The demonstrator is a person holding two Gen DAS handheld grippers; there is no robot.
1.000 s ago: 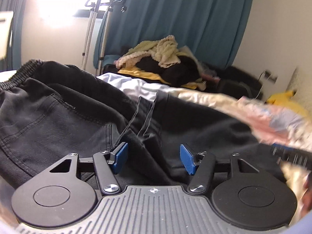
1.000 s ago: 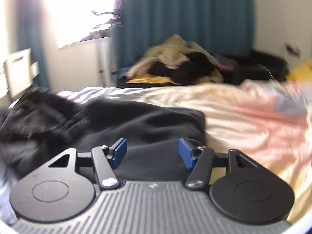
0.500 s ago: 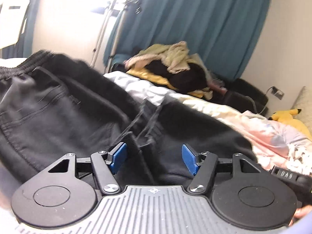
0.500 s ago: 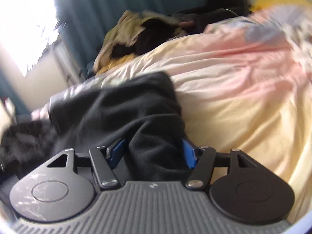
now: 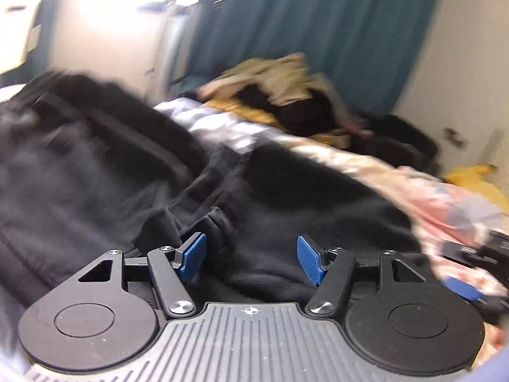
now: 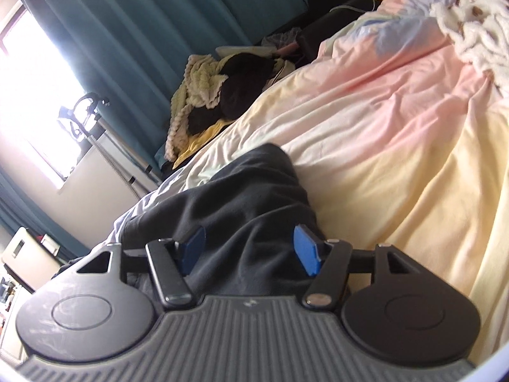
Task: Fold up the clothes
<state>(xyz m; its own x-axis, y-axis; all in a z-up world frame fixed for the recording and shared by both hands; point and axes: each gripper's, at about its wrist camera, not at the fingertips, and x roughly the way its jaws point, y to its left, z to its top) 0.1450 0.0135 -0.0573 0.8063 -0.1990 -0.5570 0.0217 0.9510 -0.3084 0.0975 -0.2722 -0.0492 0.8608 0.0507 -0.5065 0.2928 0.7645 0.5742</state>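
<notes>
Black trousers (image 5: 105, 172) lie spread on the bed, waistband at the far left, legs running right. My left gripper (image 5: 251, 259) is open, low over the crotch seam, with black cloth between and under its blue pads. My right gripper (image 6: 249, 250) is open and tilted, at the end of a trouser leg (image 6: 241, 197); the black cloth lies between its pads, not pinched. The right gripper's tip (image 5: 467, 270) shows at the right edge of the left wrist view.
The bed has a pastel pink and yellow sheet (image 6: 397, 133). A white knitted blanket (image 6: 477, 19) lies at its far right. A heap of clothes (image 5: 286, 95) sits beyond the bed by the teal curtain (image 5: 318, 31). A clothes rack (image 6: 92, 111) stands near the window.
My left gripper has shifted slightly right over the trousers, still open. My right gripper has rolled further to the side and stays over the leg end, still open.
</notes>
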